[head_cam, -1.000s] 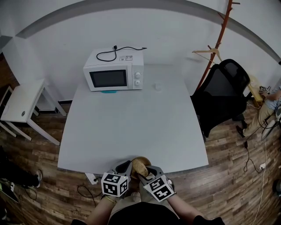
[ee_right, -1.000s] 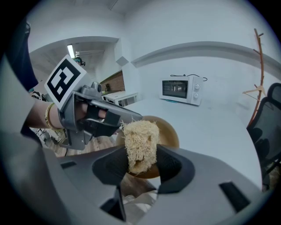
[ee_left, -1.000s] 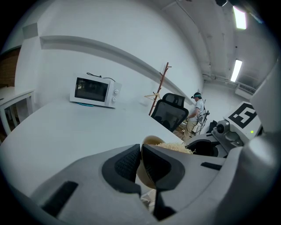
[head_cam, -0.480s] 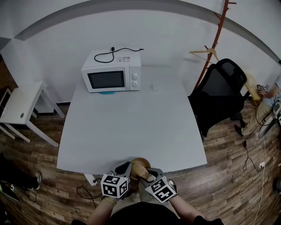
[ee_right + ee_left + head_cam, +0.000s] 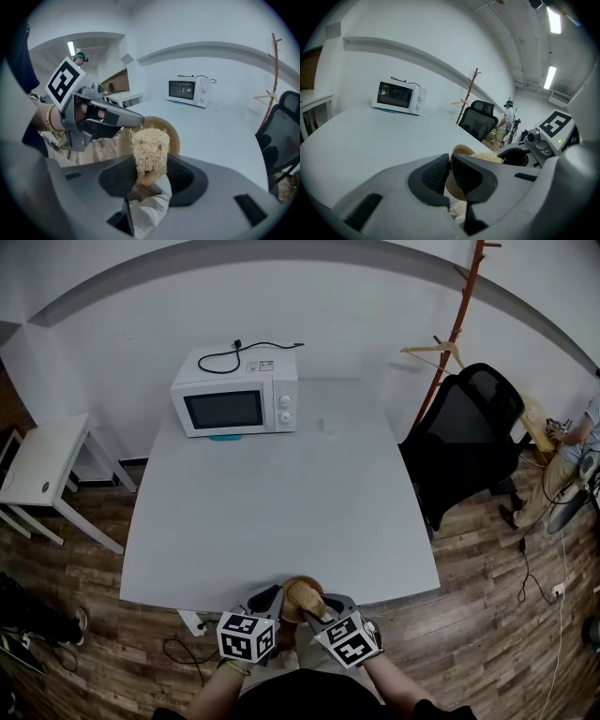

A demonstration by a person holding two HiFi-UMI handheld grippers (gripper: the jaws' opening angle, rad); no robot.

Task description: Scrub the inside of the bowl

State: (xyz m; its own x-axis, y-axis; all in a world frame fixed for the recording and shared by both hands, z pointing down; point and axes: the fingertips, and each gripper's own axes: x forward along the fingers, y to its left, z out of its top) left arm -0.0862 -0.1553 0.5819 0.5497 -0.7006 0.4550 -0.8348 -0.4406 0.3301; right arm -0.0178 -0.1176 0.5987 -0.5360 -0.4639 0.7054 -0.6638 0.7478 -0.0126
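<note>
A tan bowl (image 5: 296, 588) hangs tilted over the near edge of the white table (image 5: 281, 502). My left gripper (image 5: 275, 598) is shut on its rim, one jaw inside the bowl (image 5: 459, 151) and one outside. My right gripper (image 5: 323, 607) is shut on a pale fibrous loofah scrubber (image 5: 150, 149), whose tip sits in the mouth of the bowl (image 5: 172, 133). In the right gripper view the left gripper (image 5: 136, 121) reaches in from the left to the bowl's rim. The left gripper view shows the loofah (image 5: 487, 157) poking above the rim.
A white microwave (image 5: 236, 401) with a black cord on top stands at the table's far left. A black office chair (image 5: 473, 442) and a wooden coat rack (image 5: 459, 324) stand to the right. A small white side table (image 5: 47, 465) is at the left, and a person (image 5: 572, 442) at the far right.
My right gripper has shifted slightly to the right with the loofah in the bowl. The left gripper has kept the bowl still.
</note>
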